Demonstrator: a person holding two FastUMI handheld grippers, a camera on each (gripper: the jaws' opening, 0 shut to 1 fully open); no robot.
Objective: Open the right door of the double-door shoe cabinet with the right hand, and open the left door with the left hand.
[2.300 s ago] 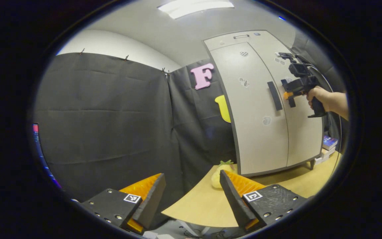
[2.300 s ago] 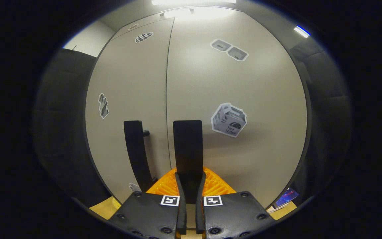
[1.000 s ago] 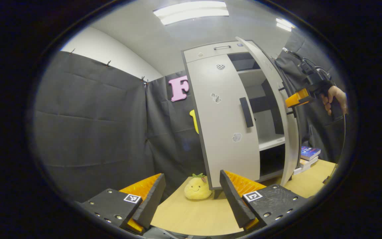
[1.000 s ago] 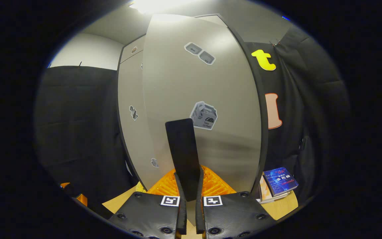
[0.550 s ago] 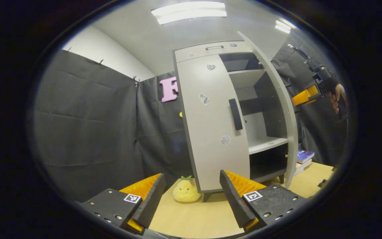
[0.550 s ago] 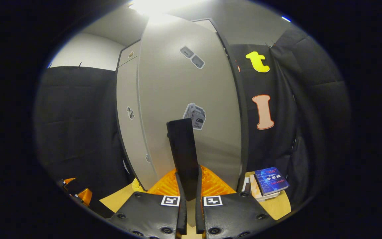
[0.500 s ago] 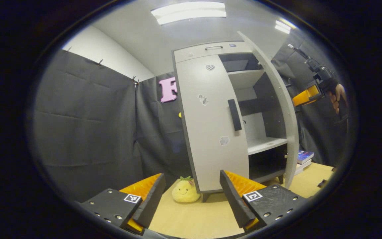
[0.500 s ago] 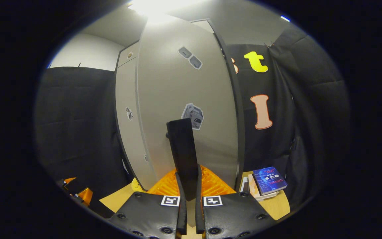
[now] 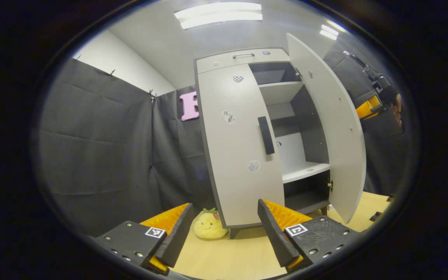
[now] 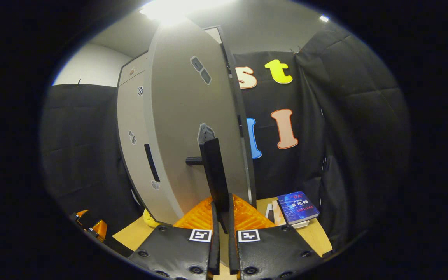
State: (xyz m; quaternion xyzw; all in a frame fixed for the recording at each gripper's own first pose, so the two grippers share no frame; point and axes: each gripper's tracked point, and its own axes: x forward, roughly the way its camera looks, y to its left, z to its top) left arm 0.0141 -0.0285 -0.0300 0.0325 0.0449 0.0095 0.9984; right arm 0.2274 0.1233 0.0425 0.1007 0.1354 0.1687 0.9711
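The tall pale-grey double-door shoe cabinet [image 9: 243, 155] stands on short dark legs at the back of a light wooden tabletop [image 9: 243, 252], against the black cloth booth wall. Its right door [image 9: 335, 128] is swung well out, showing its plain inner face in the left gripper view and baring two white shelves [image 9: 303, 171] and a dark interior. The left door [image 9: 239, 147] lies flush and shut, with a vertical black bar handle [image 9: 266, 135] near its inner edge. A shallow drawer front with a thin metal pull [image 9: 243, 55] runs across the top.

Small stickers dot the doors — a checkered patch [image 9: 238, 78] high on the left door and two grey shapes lower down; on the right door's outer face, a pair of grey tags [image 10: 200, 70] and a box-shaped sticker [image 10: 205, 134], whose print is too small to read. A blue paperback [image 10: 297, 206] tops a small stack of books just right of the cabinet; its cover writing is not legible.

The right gripper [image 10: 220, 217] is clamped on the right door's black bar handle [image 10: 214, 175], both fingers pressed against the bar's sides. It appears in the left gripper view at the far right, behind the open door, with a hand [image 9: 398, 112] on its grip.

The left gripper [image 9: 224, 227] hangs low over the tabletop, well short of the cabinet, fingers spread wide and holding nothing. Between them, farther off, a yellow smiling plush fruit with a green tuft [image 9: 208, 225] sits by the cabinet's left foot.
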